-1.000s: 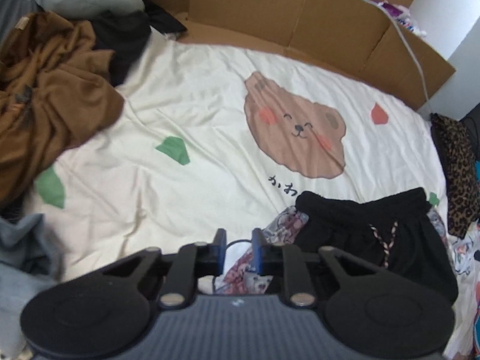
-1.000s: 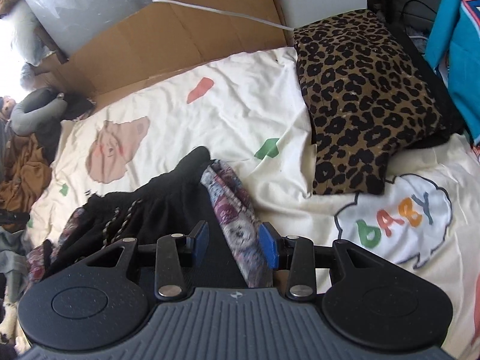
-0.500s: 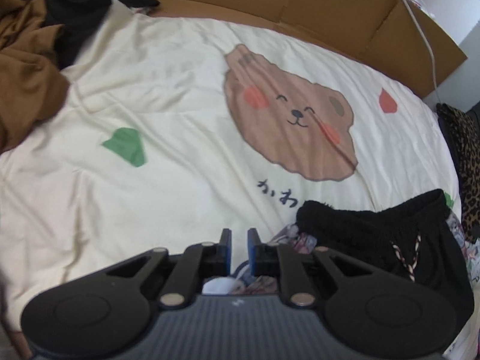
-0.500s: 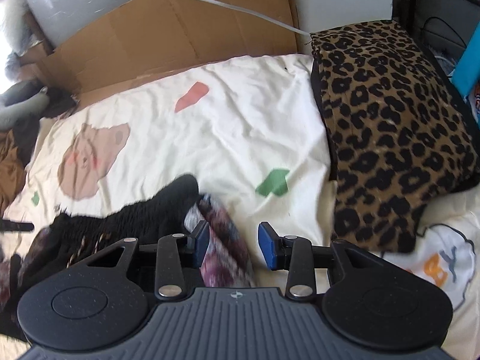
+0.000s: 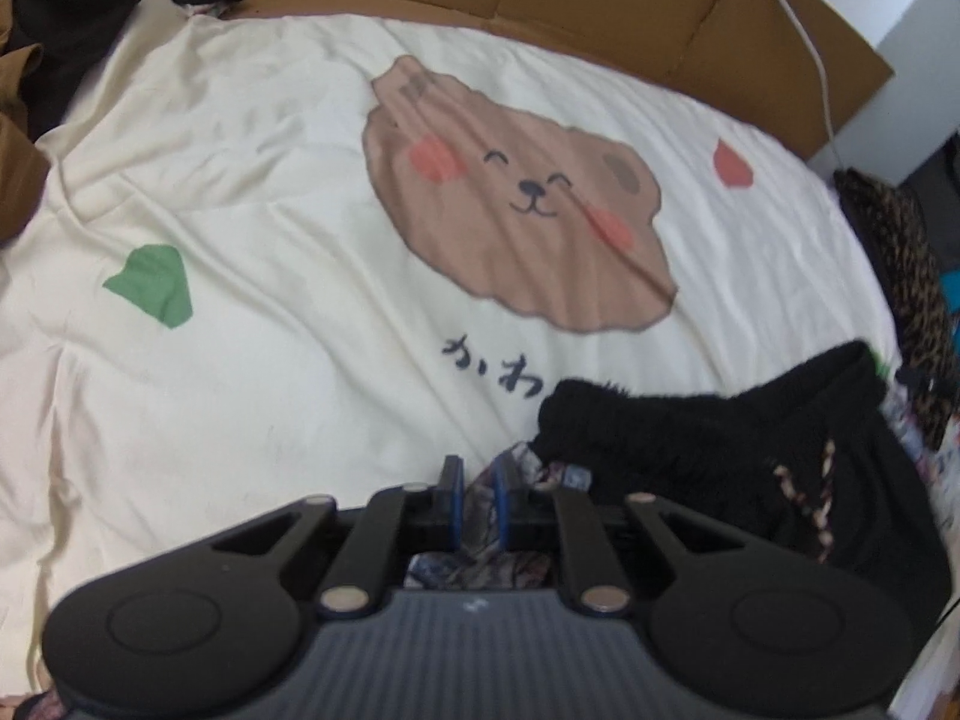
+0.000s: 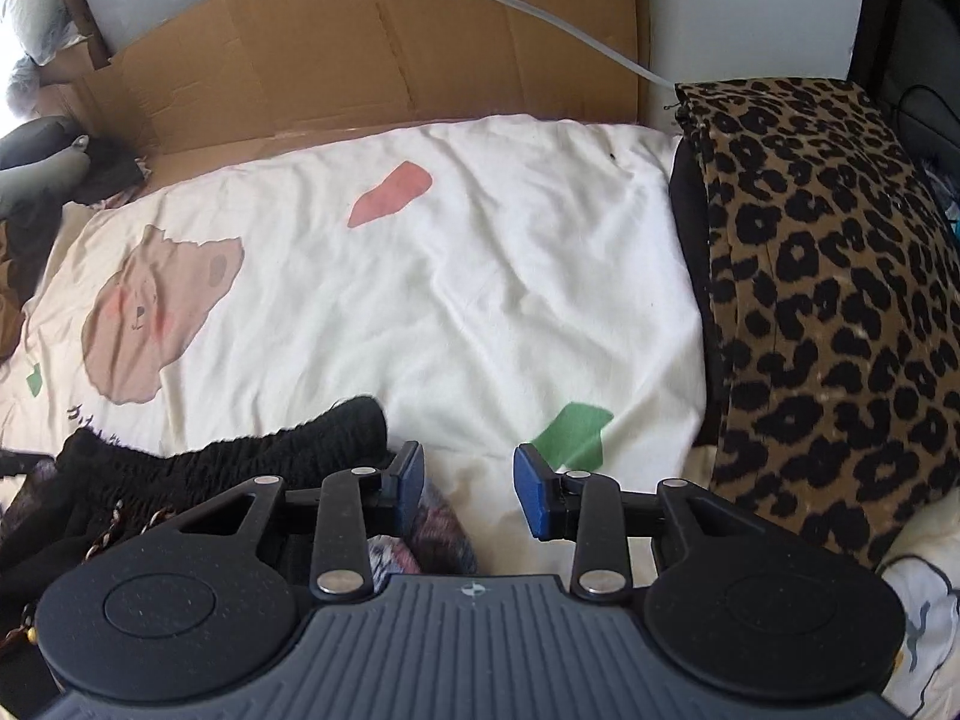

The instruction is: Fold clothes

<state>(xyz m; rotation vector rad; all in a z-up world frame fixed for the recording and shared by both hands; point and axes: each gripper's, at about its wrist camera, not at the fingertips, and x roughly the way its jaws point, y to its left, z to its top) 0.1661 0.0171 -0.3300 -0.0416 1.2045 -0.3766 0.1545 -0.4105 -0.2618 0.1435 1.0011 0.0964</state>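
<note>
A patterned garment (image 5: 480,495) with a black elastic waistband (image 5: 690,420) lies at the near edge of a cream blanket (image 5: 270,240) printed with a bear (image 5: 522,198). The left gripper (image 5: 478,495) is pinched nearly closed on a fold of the patterned cloth, which bunches between its blue pads (image 5: 456,498). The right gripper (image 6: 469,489) stands wide, its pads (image 6: 531,492) apart over bare blanket; the left pad sits just beside the waistband (image 6: 270,444) and the patterned cloth (image 6: 432,531), but nothing is held between them.

Only the left wrist view shows the braided drawstring (image 5: 822,498) and the lettering under the bear. Only the right wrist view shows the leopard-print fabric (image 6: 828,312) in full, lying at the blanket's right edge, with the cardboard (image 6: 390,42) and a grey cable (image 6: 540,12) behind.
</note>
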